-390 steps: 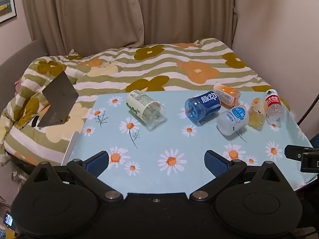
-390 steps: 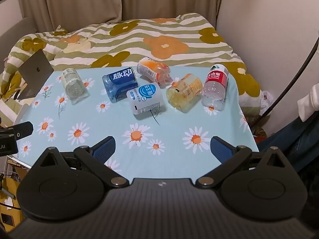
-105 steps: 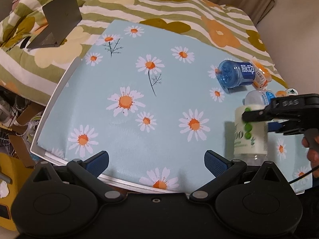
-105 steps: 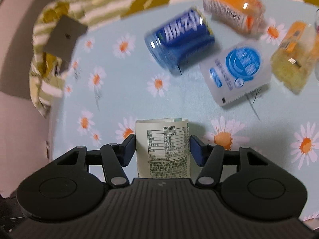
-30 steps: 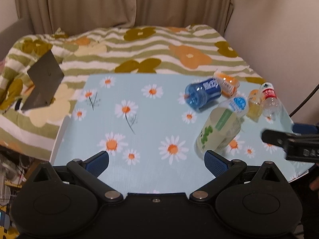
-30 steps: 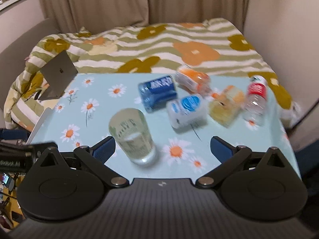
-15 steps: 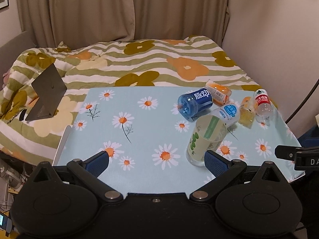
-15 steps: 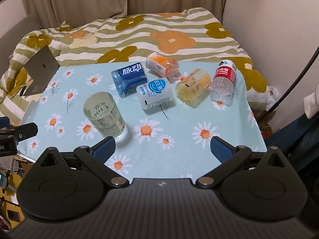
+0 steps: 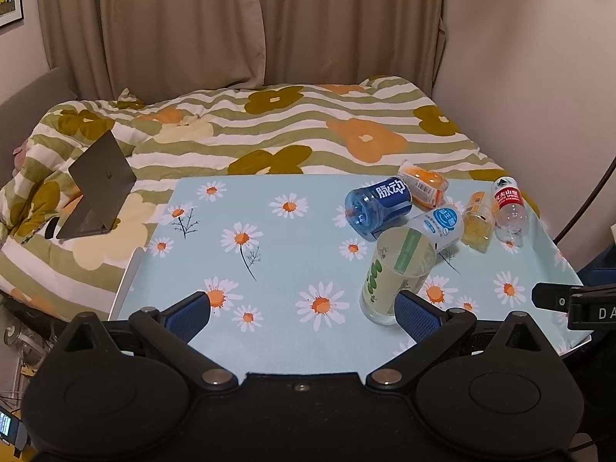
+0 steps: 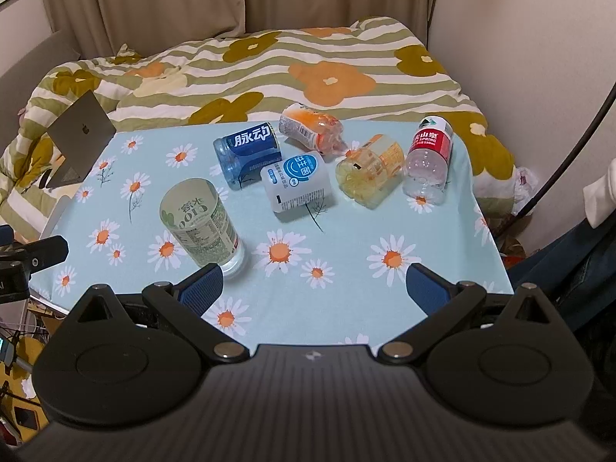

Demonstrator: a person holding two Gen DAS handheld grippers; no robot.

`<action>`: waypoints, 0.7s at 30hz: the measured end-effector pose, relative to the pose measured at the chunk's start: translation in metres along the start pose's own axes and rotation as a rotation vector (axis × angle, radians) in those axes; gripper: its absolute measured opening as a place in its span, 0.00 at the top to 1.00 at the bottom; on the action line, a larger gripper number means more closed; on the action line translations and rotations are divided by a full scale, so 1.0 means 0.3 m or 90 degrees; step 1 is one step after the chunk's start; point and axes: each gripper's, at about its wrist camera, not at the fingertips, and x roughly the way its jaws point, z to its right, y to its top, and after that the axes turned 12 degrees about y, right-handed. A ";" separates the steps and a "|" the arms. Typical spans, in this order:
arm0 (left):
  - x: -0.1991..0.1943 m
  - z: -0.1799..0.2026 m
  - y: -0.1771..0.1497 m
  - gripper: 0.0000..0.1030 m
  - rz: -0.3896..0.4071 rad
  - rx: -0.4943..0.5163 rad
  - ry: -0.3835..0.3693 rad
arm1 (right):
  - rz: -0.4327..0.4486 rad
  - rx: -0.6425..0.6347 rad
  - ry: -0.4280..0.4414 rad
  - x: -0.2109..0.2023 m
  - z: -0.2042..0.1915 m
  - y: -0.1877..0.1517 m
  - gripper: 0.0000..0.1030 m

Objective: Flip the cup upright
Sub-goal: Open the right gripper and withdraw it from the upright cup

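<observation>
A clear plastic cup with a green-and-white label [image 10: 200,227] stands upright near the daisy-print counter's [image 10: 385,300] front edge; both hand-held grippers [image 9: 304,310] [image 10: 313,283] hang spread and empty, the flip apparently complete, only withdrawal left.

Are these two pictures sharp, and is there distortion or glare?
Left wrist view: sharp, the cup crisp; fisheye bends the table edges, corners dark. Right wrist view: equally sharp, cup label readable; warm dim light, soft shadows, no strong glare.
</observation>
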 end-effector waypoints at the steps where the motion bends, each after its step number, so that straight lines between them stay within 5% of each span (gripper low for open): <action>1: -0.002 0.000 0.000 0.00 0.001 0.000 0.001 | 0.000 0.000 0.000 0.001 0.000 0.000 0.00; 21: -0.012 -0.004 0.005 0.00 0.011 0.010 0.010 | -0.001 0.003 -0.004 0.006 -0.002 0.004 0.00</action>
